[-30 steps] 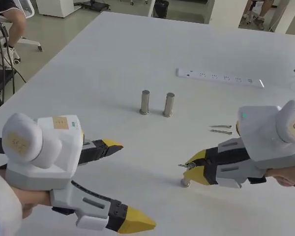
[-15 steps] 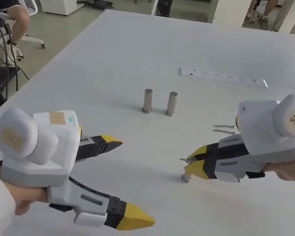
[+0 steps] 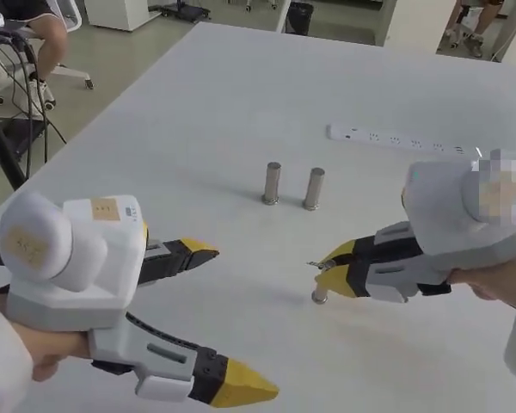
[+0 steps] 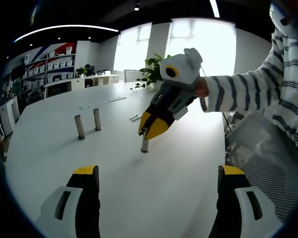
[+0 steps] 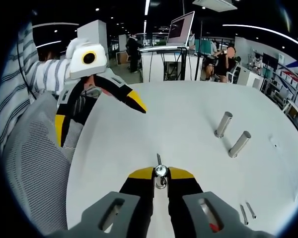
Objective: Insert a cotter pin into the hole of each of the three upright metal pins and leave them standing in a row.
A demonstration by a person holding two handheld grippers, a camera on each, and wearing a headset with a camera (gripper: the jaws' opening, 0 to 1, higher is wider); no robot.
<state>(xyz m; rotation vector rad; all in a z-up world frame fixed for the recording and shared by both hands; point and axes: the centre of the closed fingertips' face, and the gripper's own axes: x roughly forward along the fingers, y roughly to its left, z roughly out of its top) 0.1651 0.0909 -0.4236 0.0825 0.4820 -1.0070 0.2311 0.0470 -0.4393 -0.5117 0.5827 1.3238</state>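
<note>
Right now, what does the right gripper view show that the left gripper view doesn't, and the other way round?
Right gripper view: a cotter pin pinched in the shut jaws of the right gripper, and the left gripper hanging open. Left gripper view: the third metal pin standing just under the right gripper's tips, and a plant behind. Both: the two upright metal pins side by side on the white table.

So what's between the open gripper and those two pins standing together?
Nothing: in the head view, only bare white table lies between the left gripper and the two metal pins.
</note>
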